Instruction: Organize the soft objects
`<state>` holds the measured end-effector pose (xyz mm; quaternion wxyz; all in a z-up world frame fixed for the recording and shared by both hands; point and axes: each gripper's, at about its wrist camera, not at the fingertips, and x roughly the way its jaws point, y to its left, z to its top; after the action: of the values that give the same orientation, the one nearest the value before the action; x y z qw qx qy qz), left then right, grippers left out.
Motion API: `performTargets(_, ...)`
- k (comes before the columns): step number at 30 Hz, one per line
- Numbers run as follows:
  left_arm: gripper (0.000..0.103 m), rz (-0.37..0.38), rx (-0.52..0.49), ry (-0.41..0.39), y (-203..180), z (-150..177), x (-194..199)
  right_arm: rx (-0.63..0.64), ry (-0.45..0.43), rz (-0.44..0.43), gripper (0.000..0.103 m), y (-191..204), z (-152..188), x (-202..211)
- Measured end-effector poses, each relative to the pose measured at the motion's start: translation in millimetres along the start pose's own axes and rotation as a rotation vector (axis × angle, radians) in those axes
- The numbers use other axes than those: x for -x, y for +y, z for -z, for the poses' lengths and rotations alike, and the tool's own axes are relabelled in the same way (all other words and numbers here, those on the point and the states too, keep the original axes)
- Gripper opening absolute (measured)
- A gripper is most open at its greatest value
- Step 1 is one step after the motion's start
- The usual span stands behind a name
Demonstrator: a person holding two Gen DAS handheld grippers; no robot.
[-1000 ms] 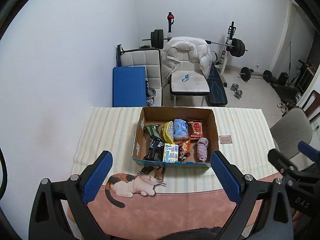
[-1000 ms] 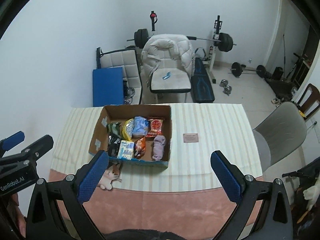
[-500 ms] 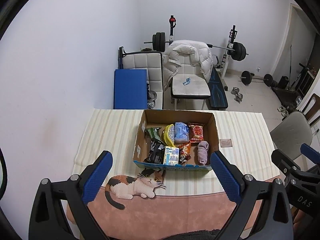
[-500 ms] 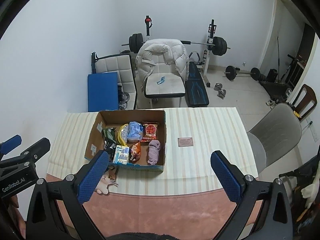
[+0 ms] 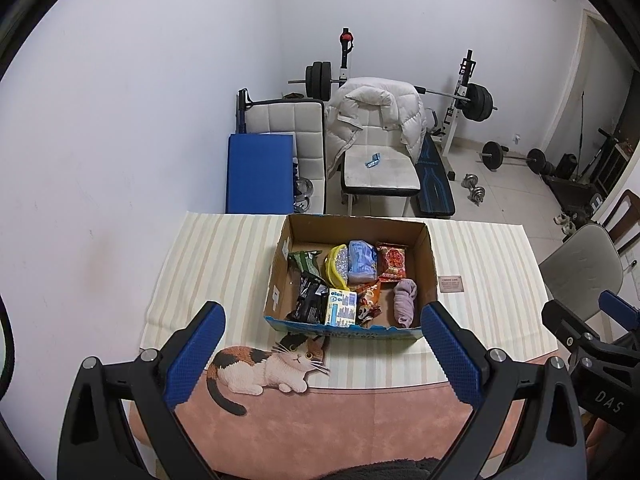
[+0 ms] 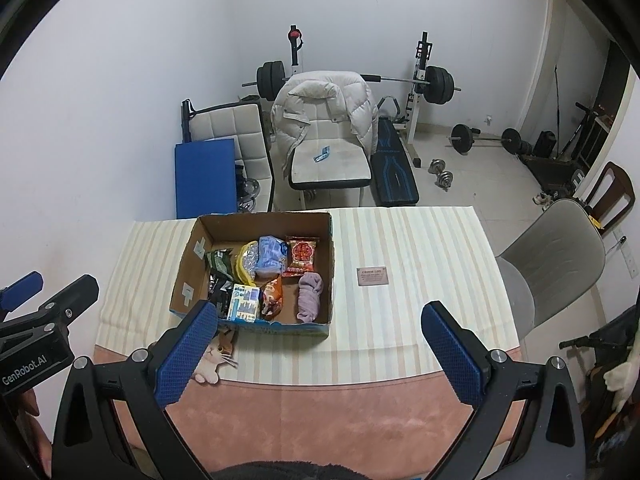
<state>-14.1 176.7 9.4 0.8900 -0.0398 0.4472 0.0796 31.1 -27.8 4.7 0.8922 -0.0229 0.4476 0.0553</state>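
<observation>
Cardboard box (image 5: 430, 256) sits open on the striped cloth (image 5: 208, 264) in the middle of the desk (image 5: 360, 412). Inside, back row from left: green packet (image 5: 305, 263), yellow pouch (image 5: 337, 267), blue pack (image 5: 362, 261), red snack bag (image 5: 393, 261). Front row: black packet (image 5: 310, 298), small blue-and-white carton (image 5: 342, 306), orange snack bag (image 5: 370, 298), rolled purple cloth (image 5: 405, 300) at the right end, lying on the box floor against the right wall.

Cat plush (image 5: 266, 366) lies flat on the desk just in front of the box's near-left corner, its head touching the box's front edge; in the right view the right gripper's left finger hides most of it.

Small brown card (image 5: 451, 283) on the cloth, right of the box.

Left gripper (image 5: 320, 354): jaws spread wide, released, held above the near desk edge. Right gripper (image 6: 318, 354): jaws likewise wide apart, nothing between them.

Grey chair (image 6: 556, 264) at the desk's right side. Beyond the desk: white chair with a puffer jacket (image 5: 376, 116), blue mat (image 5: 260, 174), barbell rack (image 5: 466, 100).
</observation>
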Motion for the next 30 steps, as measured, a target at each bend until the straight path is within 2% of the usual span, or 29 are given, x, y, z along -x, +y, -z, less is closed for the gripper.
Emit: performTargets(30, 0.101, -0.015, 0.015, 0.02, -3.4, 0.8, -2.3, 0.012, -0.007, 0.004, 0.103, 0.5, -8.3, -1.6)
